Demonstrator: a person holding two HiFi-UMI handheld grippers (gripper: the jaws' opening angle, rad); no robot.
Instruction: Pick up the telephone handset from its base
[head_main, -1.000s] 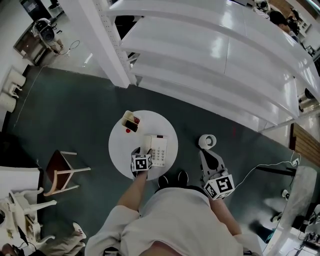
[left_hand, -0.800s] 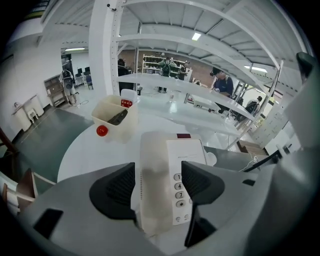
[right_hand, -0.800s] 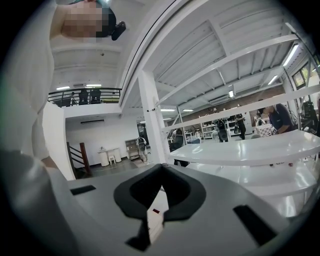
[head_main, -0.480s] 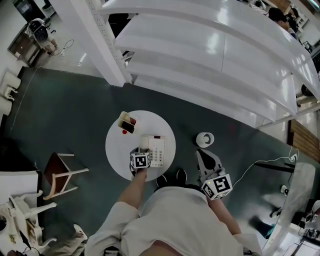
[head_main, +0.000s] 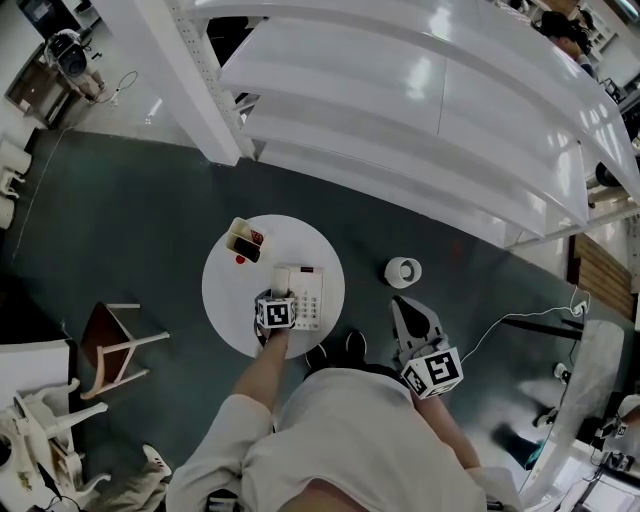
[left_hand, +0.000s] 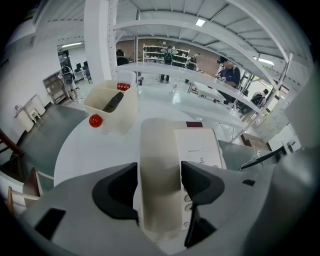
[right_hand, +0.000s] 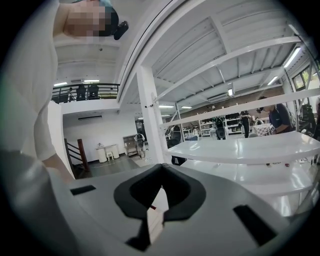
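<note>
Squarely between the jaws of the left gripper (left_hand: 160, 186), pinched near its near end: handset (left_hand: 159, 150), lying near-to-far along the left of the base (left_hand: 197, 147) on the table (head_main: 225, 290); right gripper (right_hand: 159, 200) pressed together, well off right.

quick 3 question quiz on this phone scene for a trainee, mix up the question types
1. True or false: the right gripper hangs over the round table.
2. What lies on the table right beside the bin? A) red ball B) green cup C) blue pen
3. Fill in: the left gripper has its jaws closed on the ___.
Key: 1 false; 2 A; 3 handset
</note>
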